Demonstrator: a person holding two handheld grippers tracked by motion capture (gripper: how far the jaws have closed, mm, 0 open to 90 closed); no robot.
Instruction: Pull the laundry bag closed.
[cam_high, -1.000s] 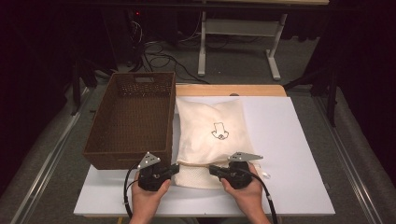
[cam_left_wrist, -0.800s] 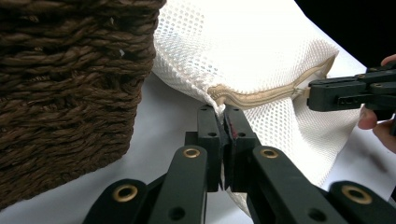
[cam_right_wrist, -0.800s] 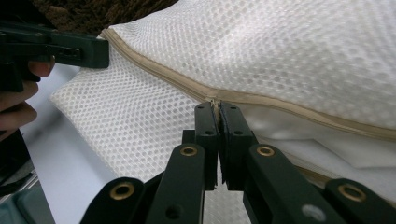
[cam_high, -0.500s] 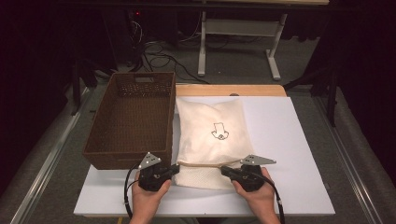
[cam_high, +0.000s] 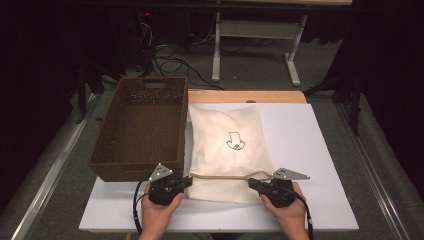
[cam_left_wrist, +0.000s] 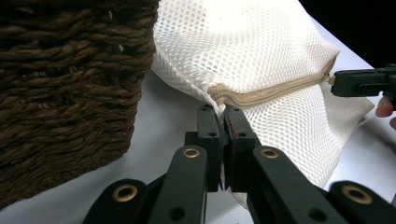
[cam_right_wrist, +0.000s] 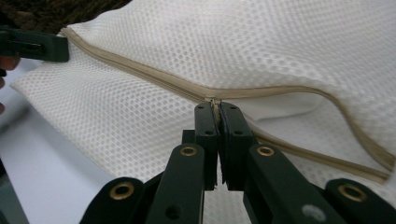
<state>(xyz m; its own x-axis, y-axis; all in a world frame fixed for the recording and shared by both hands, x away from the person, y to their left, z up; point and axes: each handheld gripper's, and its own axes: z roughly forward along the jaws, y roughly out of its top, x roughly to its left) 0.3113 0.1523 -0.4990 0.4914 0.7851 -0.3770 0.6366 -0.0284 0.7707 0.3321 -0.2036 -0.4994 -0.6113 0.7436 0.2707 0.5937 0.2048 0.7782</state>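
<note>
My right tool (cam_high: 255, 184) has slid rightward along the beige zipper (cam_high: 220, 176), clamped on the slider. Left tool (cam_high: 186, 181) pinches the zipper's end beside the brown woven basket (cam_high: 140, 125). The white mesh laundry bag (cam_high: 227, 145) lies flat on the white desk (cam_high: 310, 150): light, floppy, best held at seam and pull. Contents hidden; slider buried between my jaws.

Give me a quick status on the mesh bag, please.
Left hand-held gripper shut on mesh bag corner. Right hand-held gripper shut on zipper pull. Zipper part open. Basket alongside, not obstructing.
</note>
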